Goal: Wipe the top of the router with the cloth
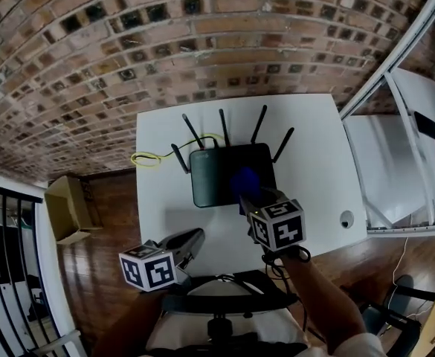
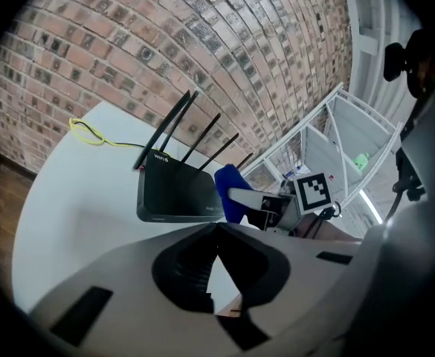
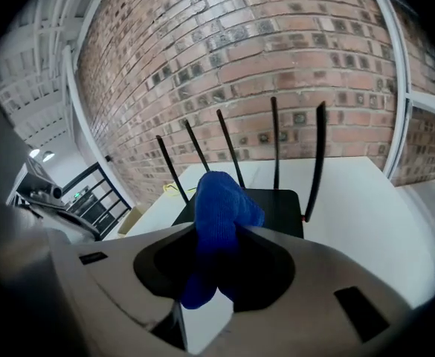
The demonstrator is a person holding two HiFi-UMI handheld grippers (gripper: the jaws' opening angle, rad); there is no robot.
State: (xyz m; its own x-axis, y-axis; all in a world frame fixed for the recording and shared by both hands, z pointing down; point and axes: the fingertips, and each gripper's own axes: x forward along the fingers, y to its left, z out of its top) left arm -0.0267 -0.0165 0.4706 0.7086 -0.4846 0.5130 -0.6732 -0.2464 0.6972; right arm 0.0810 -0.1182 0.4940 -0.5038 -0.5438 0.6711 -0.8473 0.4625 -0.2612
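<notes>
Holding the blue cloth pinched in your right tool above the router on the table, left tool closed empty, you could snag its antennas or shove it.

Router, far centre: black
Cloth: bright blue
Table: white
Cable, far left: yellow
Wall: red-brown brick, pale mortar
Floor: brown wood planks
Box, left: tan
Marker cubes, near: black-and-white squares
</notes>
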